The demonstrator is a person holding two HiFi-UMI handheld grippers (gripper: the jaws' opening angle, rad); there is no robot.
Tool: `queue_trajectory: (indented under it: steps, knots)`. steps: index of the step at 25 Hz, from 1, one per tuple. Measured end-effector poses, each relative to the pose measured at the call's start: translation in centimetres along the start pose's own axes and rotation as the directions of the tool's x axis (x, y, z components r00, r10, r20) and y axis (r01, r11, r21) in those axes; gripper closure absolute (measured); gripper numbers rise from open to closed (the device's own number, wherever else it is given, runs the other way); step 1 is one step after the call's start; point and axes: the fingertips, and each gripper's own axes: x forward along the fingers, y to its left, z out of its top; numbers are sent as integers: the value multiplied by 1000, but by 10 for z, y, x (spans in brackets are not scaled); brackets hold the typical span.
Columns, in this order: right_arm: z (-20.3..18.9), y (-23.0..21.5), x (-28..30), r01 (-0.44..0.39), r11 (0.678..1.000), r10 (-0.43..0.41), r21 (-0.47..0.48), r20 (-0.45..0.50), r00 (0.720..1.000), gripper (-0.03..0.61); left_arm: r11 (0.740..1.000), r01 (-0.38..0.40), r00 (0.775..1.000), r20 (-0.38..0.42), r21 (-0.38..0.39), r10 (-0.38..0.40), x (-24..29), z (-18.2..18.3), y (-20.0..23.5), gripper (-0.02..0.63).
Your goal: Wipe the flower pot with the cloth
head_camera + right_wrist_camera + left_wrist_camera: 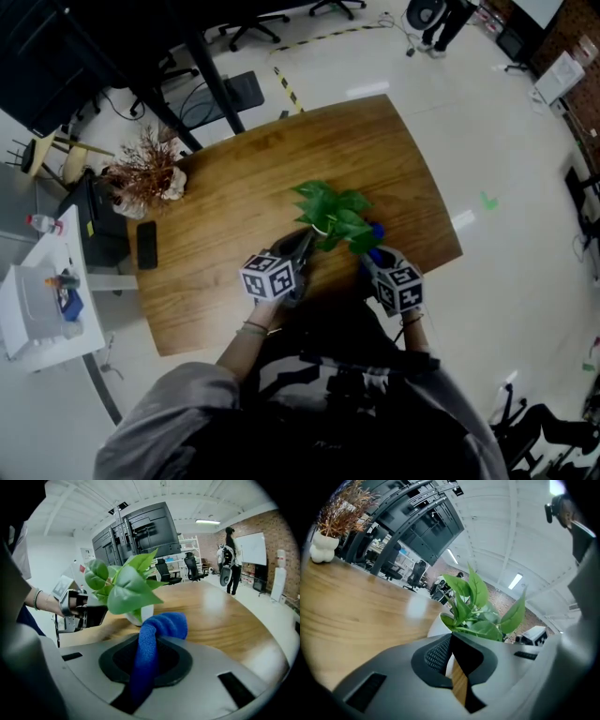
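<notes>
A white flower pot [319, 229] with a green leafy plant [333, 211] stands near the front of the wooden table [234, 187]. My left gripper [302, 251] points at the pot's left side. In the left gripper view the left gripper [457, 667] has its jaws drawn to a thin slit just short of the pot [438, 625], holding nothing I can see. From the right gripper view the left gripper [91, 615] sits slightly apart from the pot [140, 613]. My right gripper [150, 644] is shut on a blue cloth [161, 625], right beside the pot. From overhead the cloth [376, 231] lies under the leaves.
A dried reddish plant in a white vase [150, 178] stands at the table's far left, with a black phone [147, 244] near it. A white side table [37, 300] is off to the left. A person [230, 557] stands far behind the table.
</notes>
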Motion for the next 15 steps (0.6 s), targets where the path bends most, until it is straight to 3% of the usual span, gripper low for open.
queue_trajectory:
  steps: [6,15]
  knots:
    - [39,-20,6,-30,993,35,-115,42,999,519,1000,12,999,-42,-1,-12,7,-16,-7,607]
    - [51,23,27,-163,965,168,-206,4,986,520,1000,-10,1000,-25,18,11,9,1,13,609]
